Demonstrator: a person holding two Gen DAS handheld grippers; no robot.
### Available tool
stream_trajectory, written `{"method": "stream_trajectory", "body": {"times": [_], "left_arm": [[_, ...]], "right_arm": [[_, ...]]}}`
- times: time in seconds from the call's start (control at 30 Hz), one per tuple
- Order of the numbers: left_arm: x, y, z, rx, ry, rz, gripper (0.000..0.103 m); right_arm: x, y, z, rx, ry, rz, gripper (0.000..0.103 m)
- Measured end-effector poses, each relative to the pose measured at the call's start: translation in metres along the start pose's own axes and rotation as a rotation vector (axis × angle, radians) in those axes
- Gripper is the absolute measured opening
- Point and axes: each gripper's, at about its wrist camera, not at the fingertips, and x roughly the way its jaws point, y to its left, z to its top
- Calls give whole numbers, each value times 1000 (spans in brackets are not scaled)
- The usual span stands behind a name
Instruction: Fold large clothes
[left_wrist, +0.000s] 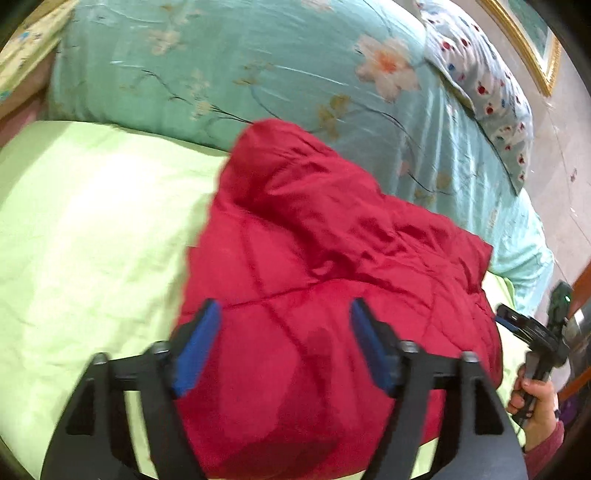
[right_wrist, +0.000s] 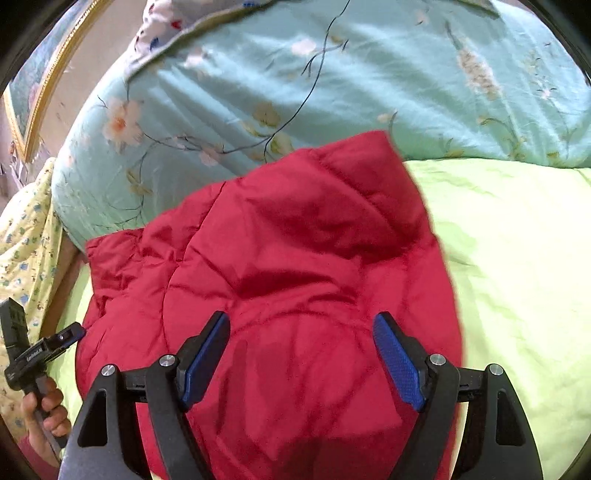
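Note:
A red quilted jacket (left_wrist: 325, 258) lies in a puffy, folded heap on the light green sheet (left_wrist: 92, 240). Its far end rests against a teal floral quilt. My left gripper (left_wrist: 284, 310) hovers over the near part of the jacket, blue pads wide apart and nothing between them. In the right wrist view the same jacket (right_wrist: 280, 251) fills the middle. My right gripper (right_wrist: 302, 319) stands open just above it, gripping nothing. Each view shows the other hand (left_wrist: 535, 398) (right_wrist: 48, 410) holding its tool at the jacket's side edge.
The teal floral quilt (left_wrist: 240, 66) is piled along the back of the bed, with a spotted pillow (left_wrist: 487, 88) on it. A gold-framed picture (left_wrist: 528, 40) leans beyond. Yellow floral fabric (right_wrist: 26, 240) hangs at the bed's wooden side. Bare green sheet (right_wrist: 517, 258) lies beside the jacket.

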Motion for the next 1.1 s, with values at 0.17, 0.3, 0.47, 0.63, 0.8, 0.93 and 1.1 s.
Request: {"method": "stream_trajectory", "body": {"times": [0.17,0.3,0.47,0.63,0.8,0.93,1.1], "left_arm": [[2,24,0,-59,24,-4,83],[1,50,-4,-133,38,-64,83],[10,71,-6,-225,67,-137,83],[23,77,-11,-250,105,-173,83],[37,76,-12,-269,138,-199,83],[49,70,-11,-270,164,-219,85],[63,62,-9,-290,179,-258,86]], "right_arm": [[-24,-27,-8,33,-15,-24,82],[-30,-51,-11,90,7,-6,83],[-30,-75,-19,179,26,37,84],[-22,-87,-27,241,54,76,84],[-9,-94,-31,283,94,106,86],[10,-96,-33,318,145,154,89],[34,-92,-32,347,178,224,91]]}}
